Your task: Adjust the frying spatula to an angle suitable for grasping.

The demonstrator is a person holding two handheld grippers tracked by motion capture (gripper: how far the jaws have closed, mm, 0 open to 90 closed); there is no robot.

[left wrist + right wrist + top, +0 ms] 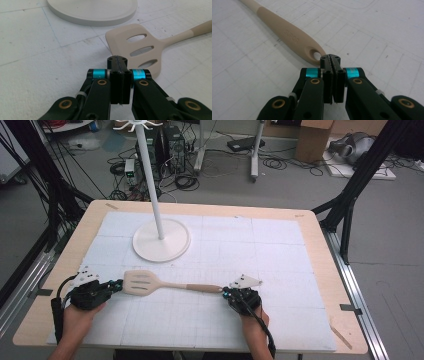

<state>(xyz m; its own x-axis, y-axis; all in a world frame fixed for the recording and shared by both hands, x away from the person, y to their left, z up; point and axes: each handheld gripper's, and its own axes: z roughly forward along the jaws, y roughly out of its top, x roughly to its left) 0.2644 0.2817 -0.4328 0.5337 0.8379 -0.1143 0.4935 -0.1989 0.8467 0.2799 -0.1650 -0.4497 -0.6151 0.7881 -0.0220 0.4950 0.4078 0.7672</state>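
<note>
Spatula lies flat on the desk, between both tools. Left tool, jaws pressed together on nothing, is set at the blade edge; right tool, likewise closed and empty, at the handle's hanging hole. Risk judged: a nudge from closed jaws could skid or spin the spatula. Hook stand stands just beyond the blade and may obstruct a lift.

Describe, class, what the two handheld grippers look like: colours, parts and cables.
Both the left gripper and the right gripper are black, with two flat jaws, turquoise bands at the jaw hinges and brass-coloured pivot pins. In the high view each carries a grey three-cornered plate on top and trails a black cable. No sleeves show on the forearms.
</note>
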